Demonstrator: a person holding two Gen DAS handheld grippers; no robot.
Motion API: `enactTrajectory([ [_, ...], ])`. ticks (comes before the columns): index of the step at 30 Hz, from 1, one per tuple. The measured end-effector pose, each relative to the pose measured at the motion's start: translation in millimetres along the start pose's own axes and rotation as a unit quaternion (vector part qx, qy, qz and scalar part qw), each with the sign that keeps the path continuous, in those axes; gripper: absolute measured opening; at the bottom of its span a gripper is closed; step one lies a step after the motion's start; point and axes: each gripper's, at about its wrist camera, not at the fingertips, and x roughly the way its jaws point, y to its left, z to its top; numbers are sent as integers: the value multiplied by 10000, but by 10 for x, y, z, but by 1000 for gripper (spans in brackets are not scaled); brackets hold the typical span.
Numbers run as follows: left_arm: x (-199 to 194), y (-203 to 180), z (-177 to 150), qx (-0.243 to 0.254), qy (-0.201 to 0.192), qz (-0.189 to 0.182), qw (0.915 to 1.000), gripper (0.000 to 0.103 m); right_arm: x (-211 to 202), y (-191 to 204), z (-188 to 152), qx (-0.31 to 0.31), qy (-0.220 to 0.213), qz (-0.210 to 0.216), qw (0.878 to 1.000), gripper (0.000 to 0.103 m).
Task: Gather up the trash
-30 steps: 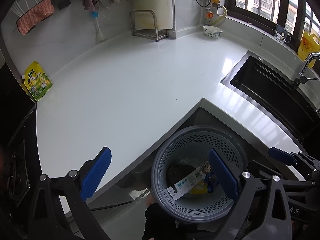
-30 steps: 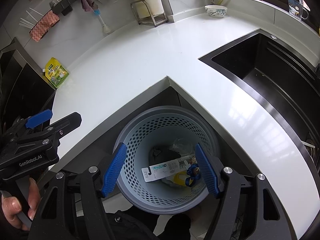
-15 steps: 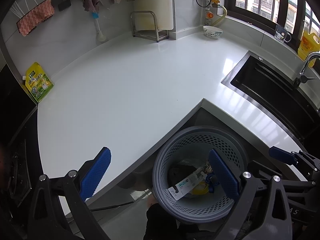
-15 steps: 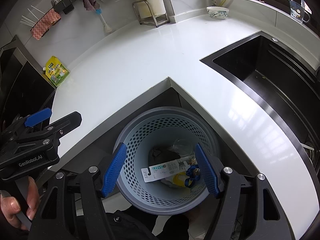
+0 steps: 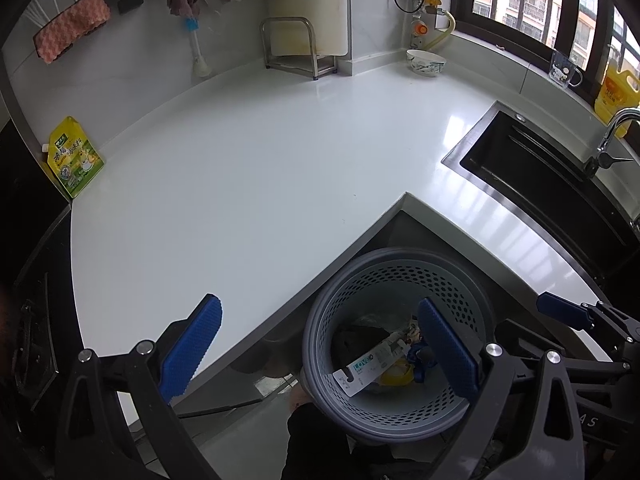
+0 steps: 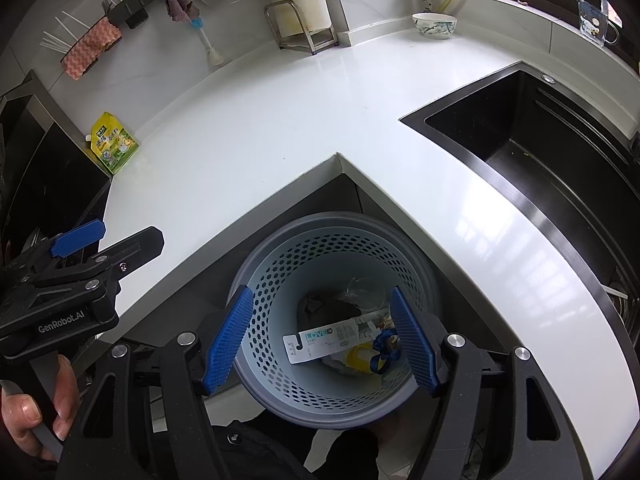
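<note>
A grey perforated trash basket (image 5: 472, 296) stands on the floor in the inner corner of the white counter; it also shows in the right wrist view (image 6: 280, 264). Inside lie a white and teal package (image 6: 326, 340), a yellow item (image 6: 358, 354), blue ribbon, dark trash and a clear cup. My left gripper (image 5: 320, 354) is open and empty above the counter edge and basket. My right gripper (image 6: 322, 342) is open and empty right above the basket. The left gripper also shows in the right wrist view (image 6: 80, 236).
A yellow-green pouch (image 5: 74, 156) leans at the counter's far left. A bowl (image 5: 426, 62), a metal rack (image 5: 296, 48) and a bottle brush (image 5: 198, 50) stand at the back. A black sink (image 6: 540, 152) with a faucet (image 5: 612, 132) lies to the right.
Both grippers have stayed open and nearly still. The views have shifted only very slightly.
</note>
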Motion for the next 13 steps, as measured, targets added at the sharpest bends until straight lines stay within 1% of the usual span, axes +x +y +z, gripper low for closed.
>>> enactTrajectory([
  [13, -5, -6, -6, 9, -10, 109, 9999, 97, -5, 53, -21, -5, -22, -11, 10000, 68],
])
